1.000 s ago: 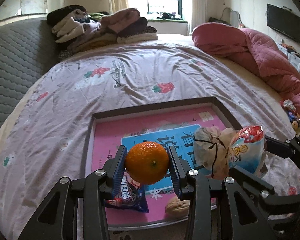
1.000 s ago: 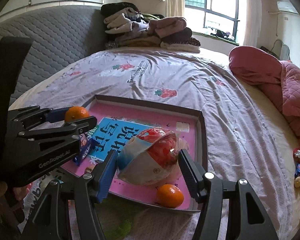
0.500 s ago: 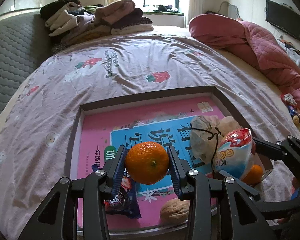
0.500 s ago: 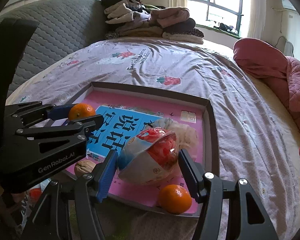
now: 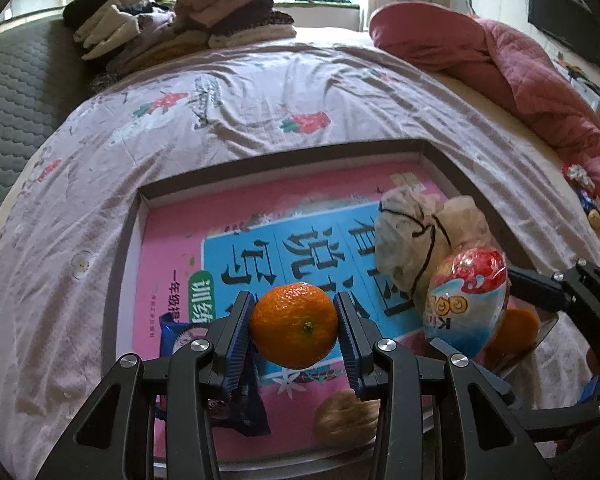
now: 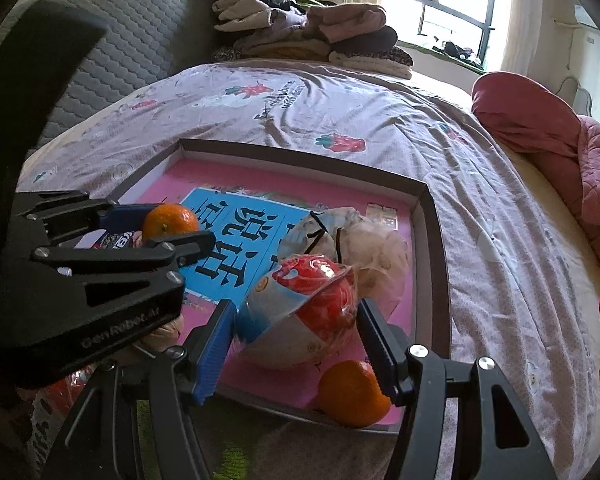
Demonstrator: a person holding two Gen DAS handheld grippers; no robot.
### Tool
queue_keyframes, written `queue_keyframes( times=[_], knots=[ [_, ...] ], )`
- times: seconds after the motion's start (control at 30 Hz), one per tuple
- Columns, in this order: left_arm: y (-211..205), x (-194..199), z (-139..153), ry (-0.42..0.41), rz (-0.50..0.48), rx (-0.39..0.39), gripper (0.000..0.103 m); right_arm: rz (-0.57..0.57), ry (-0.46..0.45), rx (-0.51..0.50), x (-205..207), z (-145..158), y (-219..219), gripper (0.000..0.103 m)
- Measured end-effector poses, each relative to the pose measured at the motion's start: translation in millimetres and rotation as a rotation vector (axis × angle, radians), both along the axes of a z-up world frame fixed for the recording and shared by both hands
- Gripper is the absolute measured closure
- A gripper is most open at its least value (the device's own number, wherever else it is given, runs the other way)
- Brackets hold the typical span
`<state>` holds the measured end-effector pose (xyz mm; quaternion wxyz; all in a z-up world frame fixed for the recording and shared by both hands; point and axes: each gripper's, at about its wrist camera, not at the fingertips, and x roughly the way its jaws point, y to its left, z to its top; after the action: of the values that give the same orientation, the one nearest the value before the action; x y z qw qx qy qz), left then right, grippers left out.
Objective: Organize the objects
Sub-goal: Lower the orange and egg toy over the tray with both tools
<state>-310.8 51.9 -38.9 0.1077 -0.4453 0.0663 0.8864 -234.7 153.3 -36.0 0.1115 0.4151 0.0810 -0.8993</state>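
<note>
The left gripper [image 5: 295, 326] is clenched on a tangerine [image 5: 294, 325], its blue ribbed pads pressing the fruit from both sides, held above the near part of a shallow tray [image 5: 284, 155] that lies on the bed [image 5: 236, 92]. The right gripper [image 6: 296, 322] grasps a snack bag [image 6: 306, 314] printed in red, white and blue, its pads against the bag's two sides, over the near right part of the same tray.

On the tray's pink and blue printed floor [image 5: 320, 236] sits a crumpled pale bag tied with black cord [image 5: 410, 236], just behind the snack bag. A second tangerine [image 6: 352, 388] lies in the tray's near right corner, just below the right gripper's right finger.

The left wrist view alone shows a walnut [image 5: 342, 418] under the held tangerine and a dark blue biscuit packet [image 5: 180, 332] beneath the left finger. The right wrist view shows the left gripper from the side, and the tray's whole right wall [image 6: 436, 248]. Folded clothes [image 6: 308, 32] are stacked at the bed's far end, and a pink quilt [image 5: 520, 72] lies along the right.
</note>
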Motion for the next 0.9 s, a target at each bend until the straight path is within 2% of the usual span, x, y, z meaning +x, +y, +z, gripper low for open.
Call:
queue_keyframes(
  times=[0.17,0.9],
  knots=[
    [1.6,-0.1,-1.8,-0.013,-0.006,-0.016,0.061,-0.003,-0.006,-0.002,0.3,-0.4,0.3,0.041],
    [-0.5,4.4,0.3,-0.020,0.003,0.008,0.060,-0.025,-0.032,0.055,1.4,-5.7,-3.8,0.041]
  ],
)
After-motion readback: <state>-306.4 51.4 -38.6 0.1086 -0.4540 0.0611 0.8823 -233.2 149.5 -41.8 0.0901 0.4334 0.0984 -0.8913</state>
